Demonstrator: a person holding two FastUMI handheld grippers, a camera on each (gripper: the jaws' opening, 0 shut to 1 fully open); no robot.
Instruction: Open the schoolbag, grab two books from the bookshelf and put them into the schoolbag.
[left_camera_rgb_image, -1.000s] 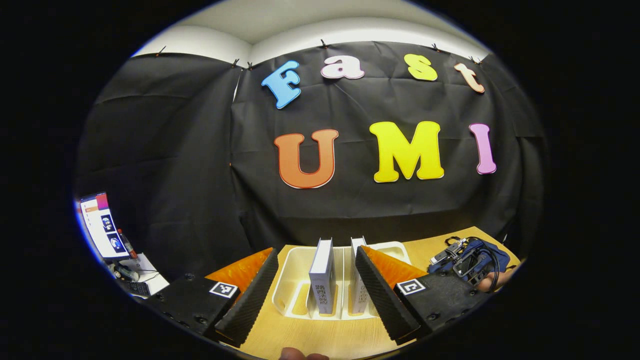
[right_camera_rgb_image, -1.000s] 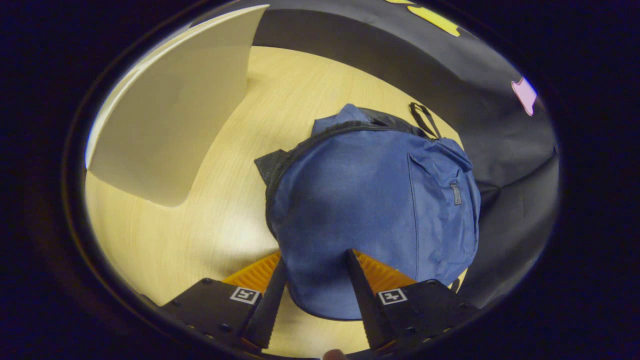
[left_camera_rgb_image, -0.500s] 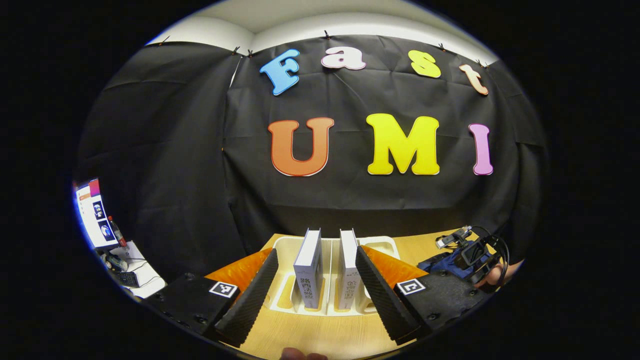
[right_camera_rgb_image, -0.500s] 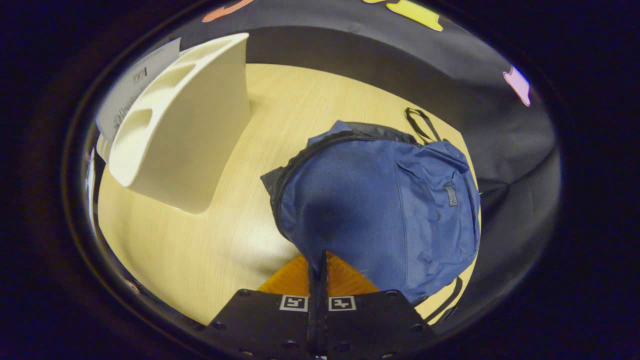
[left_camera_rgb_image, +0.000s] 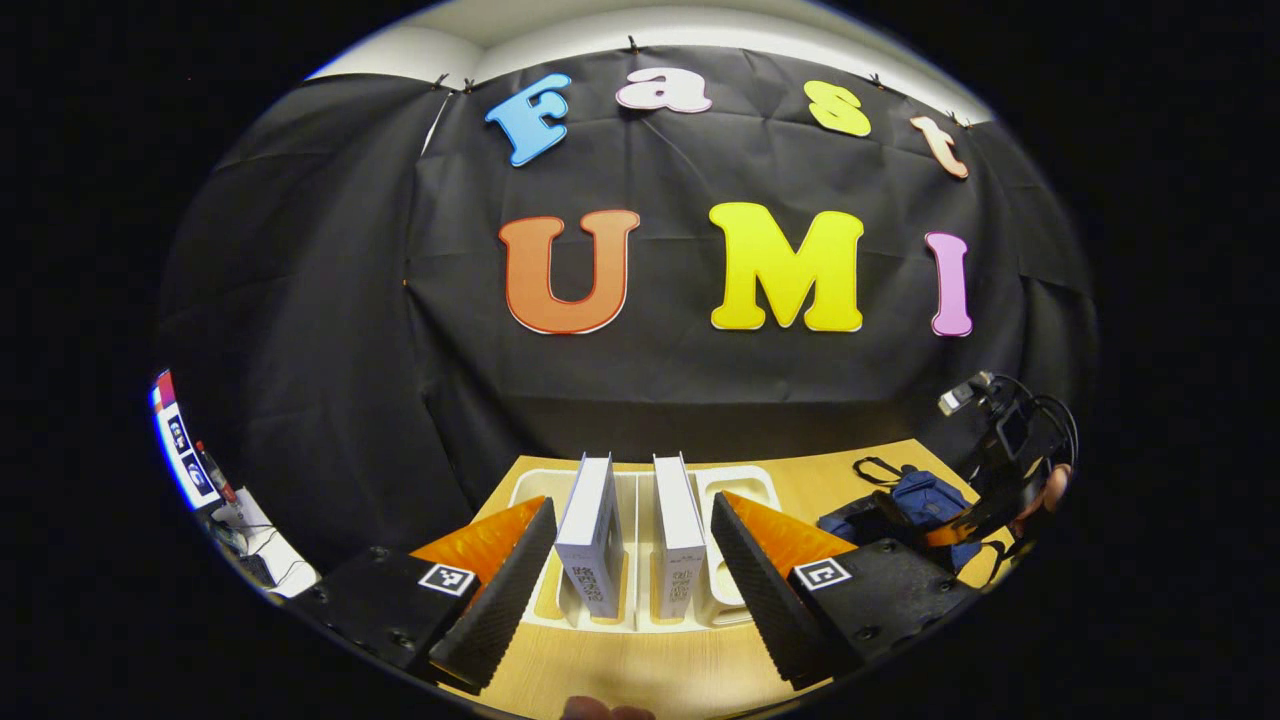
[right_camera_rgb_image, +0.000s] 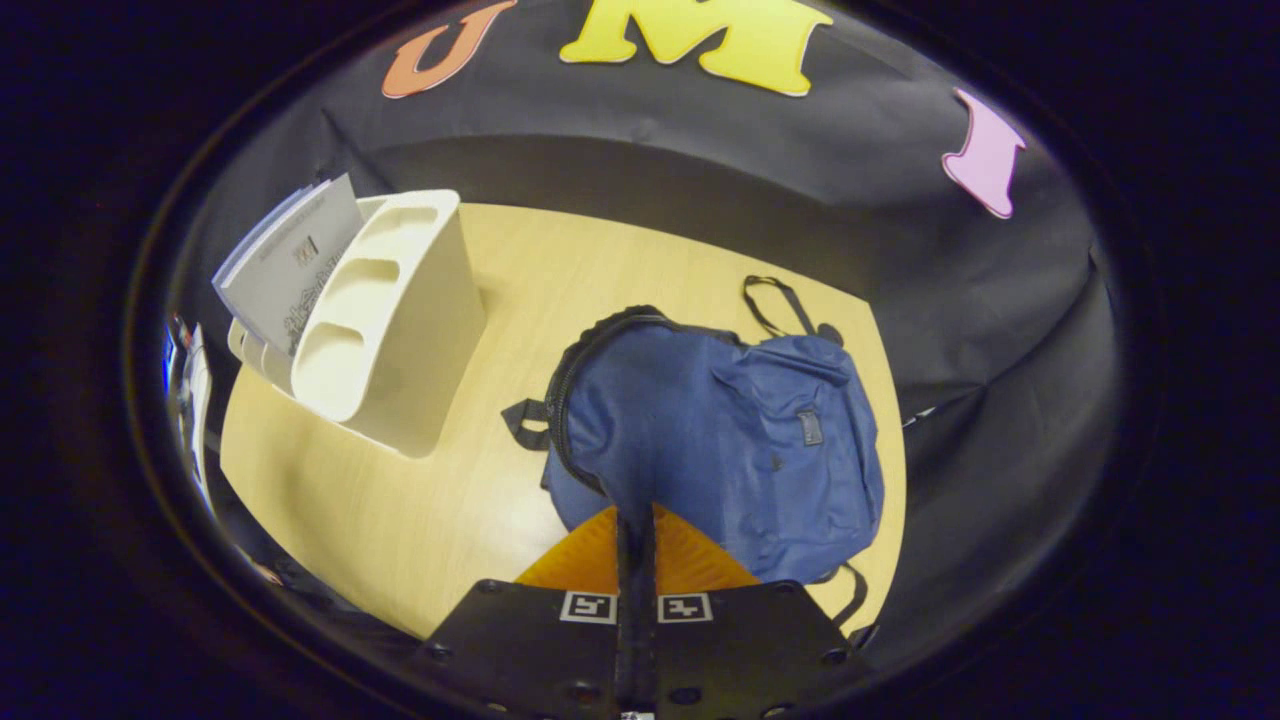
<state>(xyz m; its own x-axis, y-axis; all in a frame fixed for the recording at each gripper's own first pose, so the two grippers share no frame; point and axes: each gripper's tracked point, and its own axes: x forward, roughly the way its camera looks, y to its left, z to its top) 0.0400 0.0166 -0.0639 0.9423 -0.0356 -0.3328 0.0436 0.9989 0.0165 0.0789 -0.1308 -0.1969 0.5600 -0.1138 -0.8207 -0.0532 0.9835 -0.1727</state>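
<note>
Two white books (left_camera_rgb_image: 592, 535) (left_camera_rgb_image: 678, 535) stand upright in a white slotted bookshelf (left_camera_rgb_image: 745, 490) on the wooden table. My left gripper (left_camera_rgb_image: 632, 505) is open just in front of them, one finger on each side of the pair, touching neither. The blue schoolbag (right_camera_rgb_image: 740, 440) lies on the table with its zipper line curving around the top. My right gripper (right_camera_rgb_image: 635, 520) is shut on the near edge of the schoolbag's flap and holds it up. The schoolbag (left_camera_rgb_image: 925, 495) also appears at the right of the left gripper view, with a hand (left_camera_rgb_image: 1050, 490) above it.
In the right gripper view the bookshelf (right_camera_rgb_image: 400, 330) stands left of the bag with books (right_camera_rgb_image: 290, 255) leaning out of it. A black strap loop (right_camera_rgb_image: 775, 305) lies behind the bag. Bare table (right_camera_rgb_image: 400, 520) lies between them. A monitor (left_camera_rgb_image: 175, 445) stands far left.
My right gripper, open around the schoolbag's edge one second ago, has shut on it and risen, lifting the flap. My left gripper has drifted slightly toward the books.
</note>
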